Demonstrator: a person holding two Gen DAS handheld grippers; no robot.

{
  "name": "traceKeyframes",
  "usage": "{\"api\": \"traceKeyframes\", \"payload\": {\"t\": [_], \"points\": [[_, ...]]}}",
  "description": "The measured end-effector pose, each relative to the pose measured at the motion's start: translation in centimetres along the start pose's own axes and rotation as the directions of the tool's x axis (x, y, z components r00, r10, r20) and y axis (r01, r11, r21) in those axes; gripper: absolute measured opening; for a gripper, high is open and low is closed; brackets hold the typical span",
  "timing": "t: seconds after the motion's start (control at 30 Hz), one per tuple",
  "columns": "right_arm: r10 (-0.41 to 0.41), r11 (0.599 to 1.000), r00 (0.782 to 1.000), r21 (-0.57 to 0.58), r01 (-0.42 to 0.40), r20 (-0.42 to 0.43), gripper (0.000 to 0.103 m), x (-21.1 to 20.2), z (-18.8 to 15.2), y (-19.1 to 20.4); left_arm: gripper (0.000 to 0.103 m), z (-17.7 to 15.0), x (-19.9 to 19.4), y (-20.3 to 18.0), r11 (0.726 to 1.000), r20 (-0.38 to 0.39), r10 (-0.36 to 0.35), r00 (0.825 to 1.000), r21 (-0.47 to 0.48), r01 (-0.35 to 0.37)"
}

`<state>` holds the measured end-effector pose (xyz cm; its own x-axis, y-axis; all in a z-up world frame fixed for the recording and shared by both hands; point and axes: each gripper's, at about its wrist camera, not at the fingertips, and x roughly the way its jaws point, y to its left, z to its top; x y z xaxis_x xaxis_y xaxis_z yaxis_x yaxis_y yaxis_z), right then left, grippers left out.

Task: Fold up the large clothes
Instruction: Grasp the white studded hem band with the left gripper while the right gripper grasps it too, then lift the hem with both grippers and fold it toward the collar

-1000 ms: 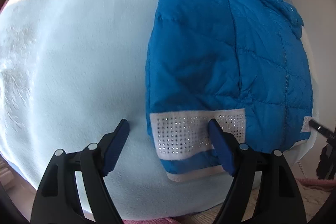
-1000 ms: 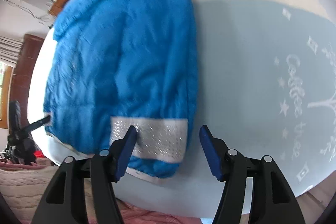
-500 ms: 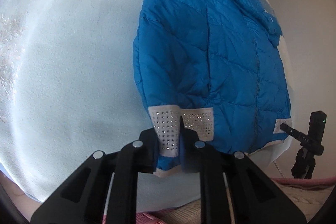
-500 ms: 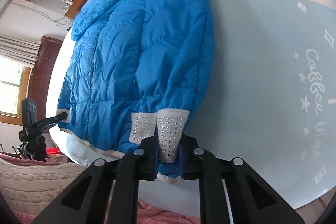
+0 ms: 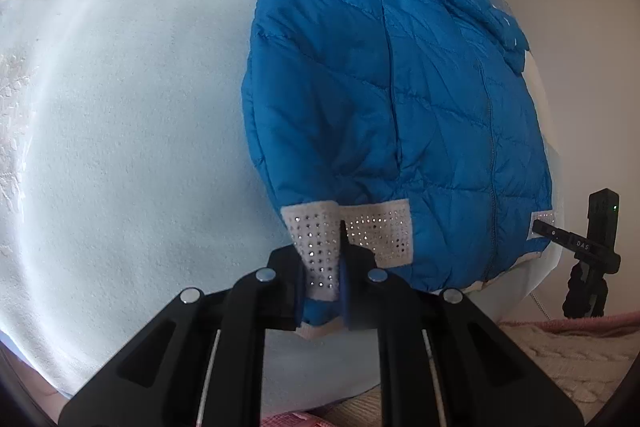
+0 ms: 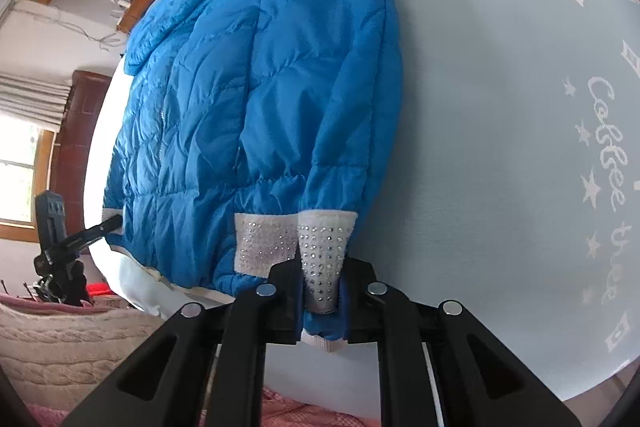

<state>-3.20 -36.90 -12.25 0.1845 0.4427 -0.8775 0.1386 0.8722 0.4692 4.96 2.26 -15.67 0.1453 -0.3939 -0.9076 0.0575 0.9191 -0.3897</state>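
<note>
A blue quilted jacket (image 5: pixel 400 99) lies front up on a pale blue blanket (image 5: pixel 132 147); it also shows in the right wrist view (image 6: pixel 256 99). Its near hem has a white studded band (image 5: pixel 376 231). My left gripper (image 5: pixel 322 291) is shut on the left end of that hem band, which bunches up between the pads. My right gripper (image 6: pixel 322 299) is shut on the right end of the hem band (image 6: pixel 324 247), pinched into a fold. The jacket's hood lies at the far end.
The blanket (image 6: pixel 500 147) carries white lettering and stars (image 6: pixel 604 155) on the right. A black camera on a tripod (image 5: pixel 592 251) stands past the bed's edge. A knitted cream throw (image 6: pixel 60 347) lies below the near edge.
Both grippers were open over the hem one second ago. They have closed on the two ends of the hem band and lifted it slightly, bunching the fabric.
</note>
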Motion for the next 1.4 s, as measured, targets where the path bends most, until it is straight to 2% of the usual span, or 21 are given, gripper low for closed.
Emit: {"api": "traceKeyframes", "payload": {"t": [0.2,0.3,0.4,0.47,0.57,0.7,0.73,0.87,0.97,1.03,1.07,1.17,1.23,1.4], "points": [[0.003,1.000,1.000,-0.026,-0.004,-0.031,0.011,-0.6,-0.6,0.3,0.010,-0.6,-0.5,0.3,0.999,-0.023,-0.033,0.999,-0.010,0.033],[-0.007,0.999,0.999,-0.038,0.005,-0.051,0.011,-0.6,-0.8,0.4,0.010,-1.2,-0.7,0.3,1.000,-0.042,-0.023,0.999,0.009,0.024],[-0.008,1.000,0.998,-0.023,0.007,-0.066,0.011,-0.6,-1.0,0.0,0.011,-1.8,-0.5,-0.1,0.999,-0.075,-0.020,0.997,0.035,0.023],[-0.003,1.000,0.998,-0.006,0.003,-0.069,0.011,-0.4,-0.8,-0.3,0.011,-1.8,-0.1,0.2,0.999,-0.092,-0.030,0.995,0.017,0.032],[0.018,1.000,0.998,0.021,-0.017,-0.060,0.011,-0.4,-0.1,-0.7,0.010,-0.8,0.0,0.6,0.998,-0.094,-0.063,0.994,-0.028,0.061],[0.094,0.995,0.996,0.039,-0.094,-0.003,0.009,-2.8,1.0,-0.7,0.009,1.1,-3.3,-0.1,0.984,-0.010,-0.175,0.984,-0.027,0.175],[0.109,0.993,0.994,0.034,-0.110,0.024,0.009,-3.7,1.6,-0.4,0.009,1.8,-4.6,-0.5,0.977,0.025,-0.214,0.977,-0.014,0.214],[0.122,0.993,0.985,-0.011,-0.122,0.118,0.009,-7.2,4.0,1.1,0.009,5.3,-8.8,-1.9,0.958,0.144,-0.288,0.947,0.045,0.284],[0.126,0.992,0.976,-0.048,-0.119,0.179,0.009,-9.8,7.3,2.5,0.009,8.6,-10.2,-2.6,0.936,0.205,-0.351,0.914,0.058,0.346],[0.146,0.989,0.968,-0.060,-0.137,0.202,0.009,-10.9,9.2,3.0,0.009,10.8,-10.4,-3.1,0.932,0.231,-0.361,0.903,0.059,0.357],[0.159,0.987,0.964,-0.066,-0.148,0.212,0.009,-11.4,10.6,3.2,0.009,12.3,-10.5,-3.1,0.924,0.245,-0.380,0.892,0.059,0.378],[0.173,0.983,0.959,-0.101,-0.154,0.222,0.009,-12.3,14.2,4.2,0.009,16.2,-10.1,-3.9,0.921,0.265,-0.388,0.883,0.080,0.381],[0.163,0.983,0.961,-0.126,-0.137,0.224,0.009,-12.5,16.6,4.9,0.009,18.6,-9.7,-4.5,0.926,0.272,-0.378,0.885,0.108,0.362],[0.201,0.978,0.954,-0.096,-0.184,0.222,0.009,-11.7,23.5,4.8,0.009,25.0,-7.9,-4.8,0.928,0.285,-0.372,0.883,0.108,0.356]]}}
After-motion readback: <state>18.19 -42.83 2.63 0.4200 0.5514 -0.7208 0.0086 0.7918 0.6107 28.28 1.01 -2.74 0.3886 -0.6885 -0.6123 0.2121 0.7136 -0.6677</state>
